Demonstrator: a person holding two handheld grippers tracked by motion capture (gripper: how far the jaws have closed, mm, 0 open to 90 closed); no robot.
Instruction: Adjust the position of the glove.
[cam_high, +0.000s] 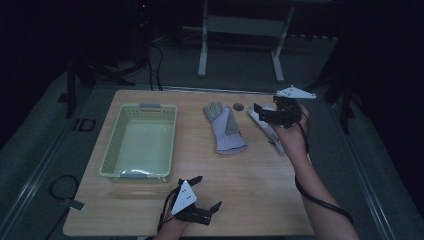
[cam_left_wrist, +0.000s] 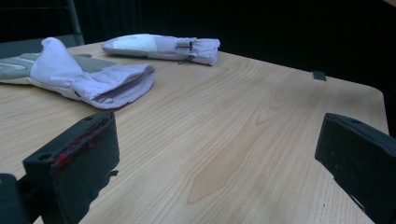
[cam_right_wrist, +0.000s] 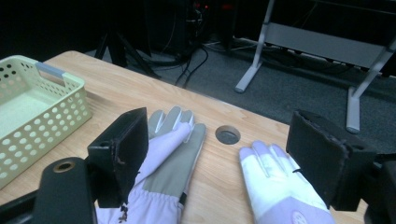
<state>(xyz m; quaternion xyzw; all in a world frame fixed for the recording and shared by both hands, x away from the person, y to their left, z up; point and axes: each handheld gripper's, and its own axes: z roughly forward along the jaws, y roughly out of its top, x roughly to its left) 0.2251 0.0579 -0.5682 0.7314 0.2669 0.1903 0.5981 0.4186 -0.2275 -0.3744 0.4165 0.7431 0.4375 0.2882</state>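
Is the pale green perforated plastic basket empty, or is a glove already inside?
Empty. The pale green perforated plastic basket shows a bare floor; both lavender-and-grey work gloves lie outside on the wooden table.

Your two grippers — left gripper (cam_high: 200, 197), right gripper (cam_high: 265, 114) — are black, each topped by a grey three-cornered plate, trailing black cables; your forearms are bare — no sleeves.

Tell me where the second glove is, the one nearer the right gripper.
In the high view, that glove lies on the table's right side, below the right gripper, right of the other glove and the round hole.
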